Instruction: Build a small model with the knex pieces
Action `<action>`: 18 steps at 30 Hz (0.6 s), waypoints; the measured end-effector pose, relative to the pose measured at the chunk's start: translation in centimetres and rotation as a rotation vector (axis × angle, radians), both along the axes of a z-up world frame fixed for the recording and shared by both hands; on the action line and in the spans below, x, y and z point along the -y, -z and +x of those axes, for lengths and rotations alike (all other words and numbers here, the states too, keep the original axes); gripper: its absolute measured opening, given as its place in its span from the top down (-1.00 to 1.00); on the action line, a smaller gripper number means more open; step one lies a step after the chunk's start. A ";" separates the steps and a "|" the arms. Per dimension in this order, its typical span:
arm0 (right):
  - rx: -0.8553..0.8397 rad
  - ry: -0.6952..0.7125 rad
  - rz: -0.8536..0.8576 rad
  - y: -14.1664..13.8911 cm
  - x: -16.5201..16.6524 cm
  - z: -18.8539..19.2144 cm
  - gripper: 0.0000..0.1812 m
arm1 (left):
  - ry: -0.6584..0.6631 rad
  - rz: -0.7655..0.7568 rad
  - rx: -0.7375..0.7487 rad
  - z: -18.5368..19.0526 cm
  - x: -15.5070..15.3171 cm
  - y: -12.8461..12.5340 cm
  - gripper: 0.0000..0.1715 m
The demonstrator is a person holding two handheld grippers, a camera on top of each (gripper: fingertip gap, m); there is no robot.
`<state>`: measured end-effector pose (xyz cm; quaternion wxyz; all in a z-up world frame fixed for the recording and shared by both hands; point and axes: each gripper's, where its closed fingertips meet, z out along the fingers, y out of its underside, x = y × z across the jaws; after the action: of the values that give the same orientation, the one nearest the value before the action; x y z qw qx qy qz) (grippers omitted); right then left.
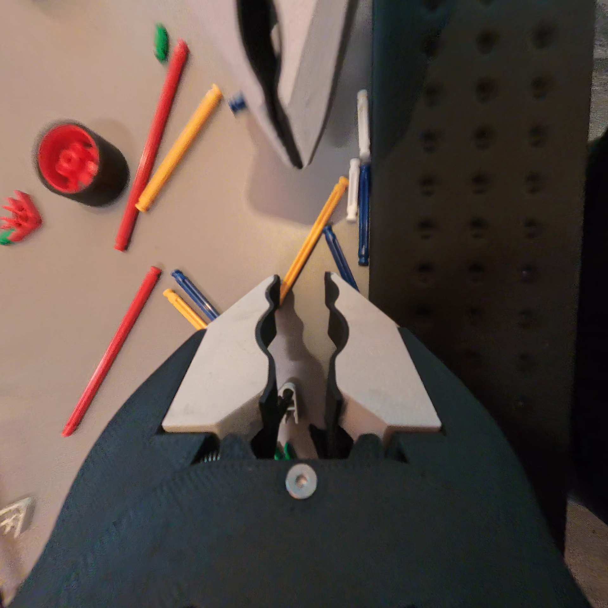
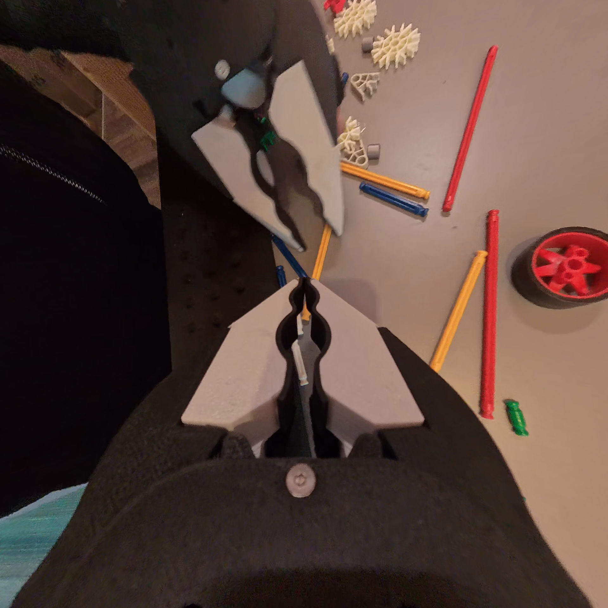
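My left gripper [image 1: 302,279] is open just above the beige table [image 1: 210,237]. A yellow rod [image 1: 312,237] lies on the table and runs in between its fingertips, close to the left finger. The rod also shows in the right wrist view [image 2: 319,260], with the left gripper [image 2: 319,240] straddling its far end. My right gripper [image 2: 304,279] is shut with nothing seen in it, hovering over the rod's other end. It hangs tips-down in the left wrist view [image 1: 299,164]. A blue rod [image 1: 339,256] lies beside the yellow one.
A dark pegboard [image 1: 477,197] borders the table, with white rods [image 1: 363,125] and a blue rod [image 1: 363,214] along its edge. A red wheel with a black tyre [image 2: 572,266], red rods [image 2: 470,128], yellow rods [image 2: 457,309], white connectors [image 2: 396,46] and a green piece [image 2: 516,418] lie scattered. The gap from one gripper's tips to the other's is roughly 6 cm. Both grippers' tips are roughly 15 cm from the green piece [image 2: 516,418]. My left wrist view [image 1: 158,37] looks at it from another angle.
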<state>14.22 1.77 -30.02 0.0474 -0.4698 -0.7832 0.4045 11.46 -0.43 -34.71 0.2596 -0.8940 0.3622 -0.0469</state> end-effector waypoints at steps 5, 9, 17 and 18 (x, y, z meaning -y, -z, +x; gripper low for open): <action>0.017 0.022 -0.004 0.9 0.5 0.4 1.00 | 0.068 -0.073 0.062 0.0 0.0 0.1 0.97; -0.026 0.127 -0.038 0.2 -1.0 -0.1 0.93 | 0.050 -0.058 0.111 -0.3 -0.5 0.1 0.98; -0.113 0.385 -0.339 -3.2 -4.3 -0.8 0.61 | -0.089 0.242 0.321 -0.8 -3.0 -5.5 0.98; -0.124 0.392 -0.399 -3.8 -4.2 -1.0 0.62 | -0.079 0.277 0.333 -0.6 -3.2 -6.3 0.98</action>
<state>13.26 5.96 -26.21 0.0789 -0.5869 -0.5778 0.5617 10.83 2.81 -28.41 0.4377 -0.8432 0.2821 -0.1337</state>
